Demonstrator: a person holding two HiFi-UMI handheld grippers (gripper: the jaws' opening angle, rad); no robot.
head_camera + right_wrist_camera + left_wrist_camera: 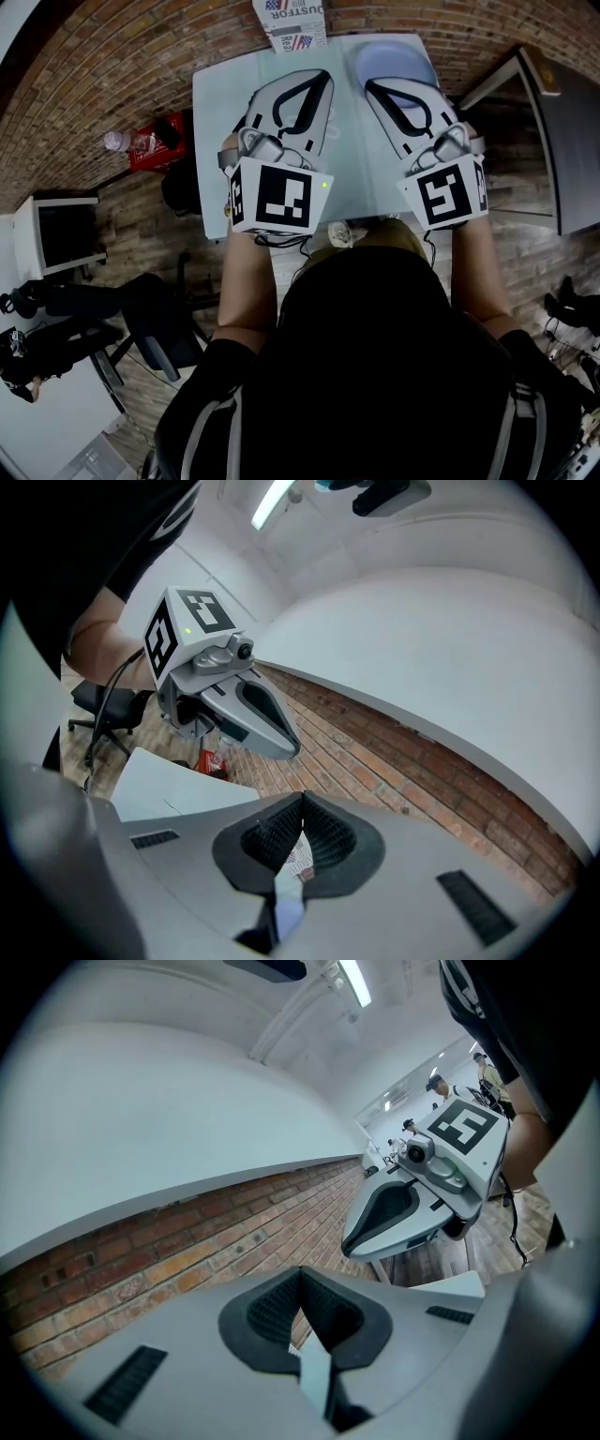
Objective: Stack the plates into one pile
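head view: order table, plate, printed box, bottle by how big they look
1. table
2. plate and printed box: alike, both only partly visible
3. bottle, though farther away on the floor

A black short-sleeved top [375, 375] is worn, filling the lower centre of the head view, and pale straps [221, 422] are seen over both shoulders. The left tongs [323, 77] and right tongs [369, 85] are formed as white shells lined with black ribbed pads. Each is backed by a white cube printed with black square markers, the left cube [279, 197] carrying a small green light [323, 184], the right cube [448, 192] without one. Thin black cables [281, 242] are trailed beneath.
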